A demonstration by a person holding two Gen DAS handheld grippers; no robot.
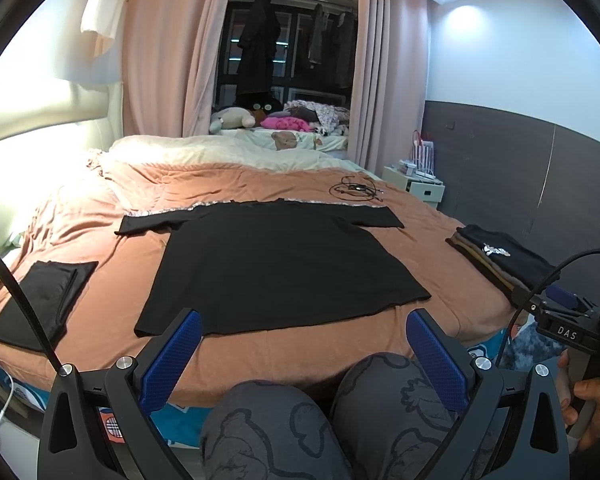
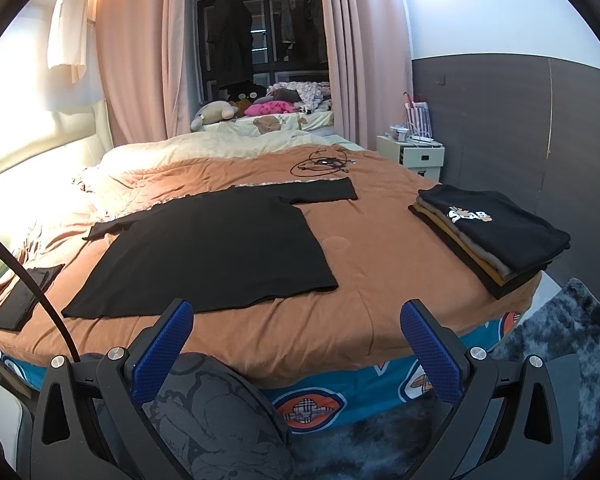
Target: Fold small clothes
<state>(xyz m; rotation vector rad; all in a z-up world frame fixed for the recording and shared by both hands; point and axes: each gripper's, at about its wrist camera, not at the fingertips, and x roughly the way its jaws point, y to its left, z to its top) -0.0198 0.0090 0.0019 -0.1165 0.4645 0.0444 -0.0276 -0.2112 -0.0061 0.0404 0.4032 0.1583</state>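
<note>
I am holding both tongs, left (image 1: 304,330) and right (image 2: 296,320), wide open and empty, eyeing the flat black cotton T-shirt (image 1: 276,264) at centre frame; soft, limp, best pinched at its hem corners.

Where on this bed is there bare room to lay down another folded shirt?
The widest free patch of blanket lies between the spread black T-shirt and the stack of folded clothes. A narrower strip runs along the near edge, below the shirt's hem. The left side is tighter: a folded black garment sits there. Farther back, a tangle of cables takes space.
</note>
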